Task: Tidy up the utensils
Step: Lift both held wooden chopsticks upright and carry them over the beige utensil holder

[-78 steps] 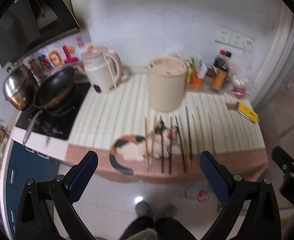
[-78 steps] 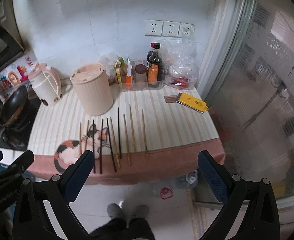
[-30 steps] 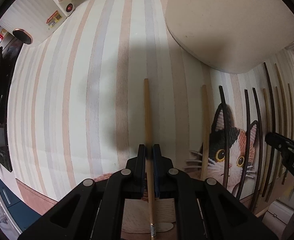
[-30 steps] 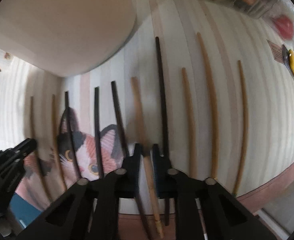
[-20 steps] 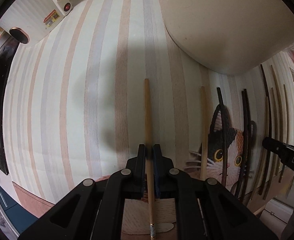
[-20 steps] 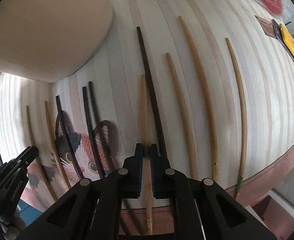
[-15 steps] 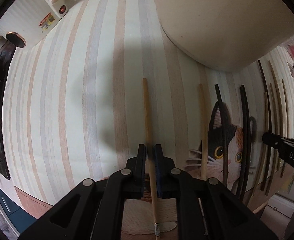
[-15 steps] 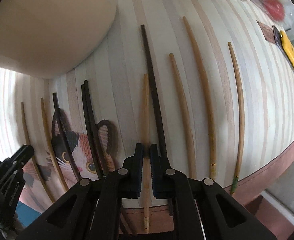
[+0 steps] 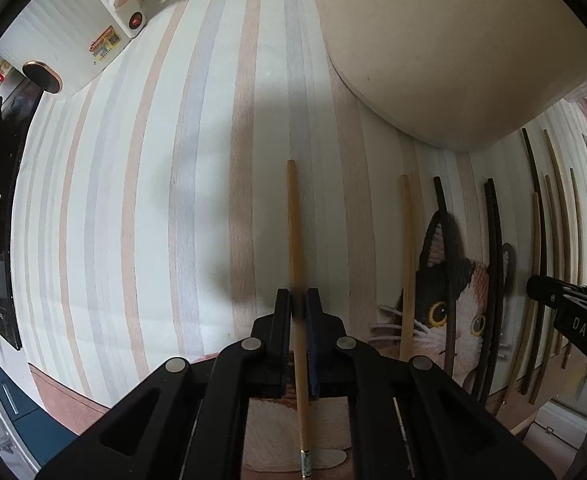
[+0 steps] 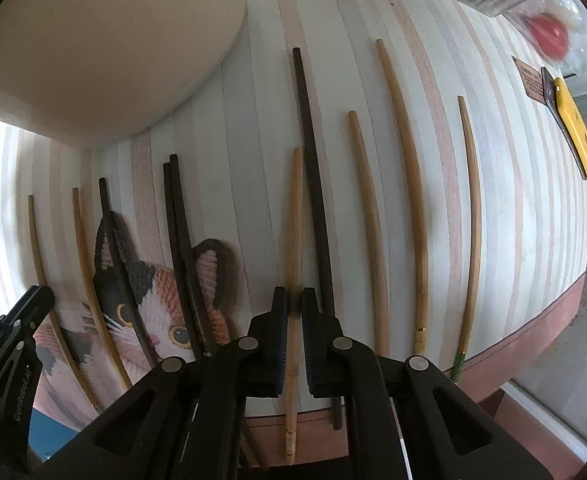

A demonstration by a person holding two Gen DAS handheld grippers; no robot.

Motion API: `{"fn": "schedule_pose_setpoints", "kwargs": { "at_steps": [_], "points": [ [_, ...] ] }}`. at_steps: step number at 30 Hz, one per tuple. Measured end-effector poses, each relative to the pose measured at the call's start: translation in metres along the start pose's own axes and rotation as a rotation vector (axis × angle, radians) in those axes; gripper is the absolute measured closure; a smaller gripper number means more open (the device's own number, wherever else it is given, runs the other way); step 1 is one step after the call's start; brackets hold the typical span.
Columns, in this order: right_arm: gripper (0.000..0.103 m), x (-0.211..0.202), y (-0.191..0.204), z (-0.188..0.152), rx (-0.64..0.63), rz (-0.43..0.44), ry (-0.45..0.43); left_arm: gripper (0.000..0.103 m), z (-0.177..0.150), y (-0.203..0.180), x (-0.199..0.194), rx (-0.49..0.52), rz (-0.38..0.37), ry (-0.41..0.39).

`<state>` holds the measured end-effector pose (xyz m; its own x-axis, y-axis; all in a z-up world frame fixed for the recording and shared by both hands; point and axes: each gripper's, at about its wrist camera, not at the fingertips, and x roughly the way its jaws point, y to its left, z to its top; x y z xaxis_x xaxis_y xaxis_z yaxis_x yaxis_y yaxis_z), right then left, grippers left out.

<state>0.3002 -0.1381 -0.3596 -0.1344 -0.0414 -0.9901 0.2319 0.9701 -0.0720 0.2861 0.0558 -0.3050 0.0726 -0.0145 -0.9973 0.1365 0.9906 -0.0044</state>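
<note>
Chopsticks are lying in a row on a striped cloth (image 9: 141,208) with a calico cat print (image 10: 153,304), all pointing toward the top of the frame. In the left wrist view, the left gripper (image 9: 298,304) is sitting at lower centre, its jaws pressed together on a light wooden chopstick (image 9: 292,220), which is running straight up the middle of the frame from between the fingers and extending back beneath the gripper to its banded end at the bottom edge. A second light chopstick (image 9: 406,264) is lying just to its right, and dark chopsticks (image 9: 493,280) are crossing the cat's face further right. A beige round container (image 9: 461,40) is filling the upper right of that frame, and a cream kettle (image 9: 73,28) is standing at upper left.

In the right wrist view, the right gripper (image 10: 294,304) is occupying the lower centre, its jaws pinching another pale wooden chopstick (image 10: 295,216). A long dark chopstick (image 10: 313,184) is lying just beside it on the right, seemingly touching it near the fingers. Three more light chopsticks (image 10: 405,184) are spreading toward the right edge, well apart from each other. A yellow tool (image 10: 575,128) is resting at the right edge of the frame.
</note>
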Motion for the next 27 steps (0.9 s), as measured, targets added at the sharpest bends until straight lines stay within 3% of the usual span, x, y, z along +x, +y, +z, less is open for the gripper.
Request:
{"fn": "schedule_pose_setpoints", "kwargs": {
  "at_steps": [4,8,18,27],
  "points": [
    [0.096,-0.002,0.001,0.0,0.003,0.015,-0.014,0.099,0.002,-0.002,-0.002,-0.037,0.02,-0.005],
    [0.096,-0.008,-0.004,-0.007,0.015,0.081,-0.056,0.099,-0.006,0.003,-0.025,-0.041,0.049,-0.065],
    [0.096,-0.074,0.0,-0.025,-0.063,0.172,-0.289,0.099,-0.021,0.009,-0.1,-0.136,0.092,-0.234],
    [0.096,-0.132,-0.022,-0.033,-0.106,0.182,-0.434,0.099,-0.016,0.01,-0.142,-0.186,0.101,-0.349]
  ]
}}
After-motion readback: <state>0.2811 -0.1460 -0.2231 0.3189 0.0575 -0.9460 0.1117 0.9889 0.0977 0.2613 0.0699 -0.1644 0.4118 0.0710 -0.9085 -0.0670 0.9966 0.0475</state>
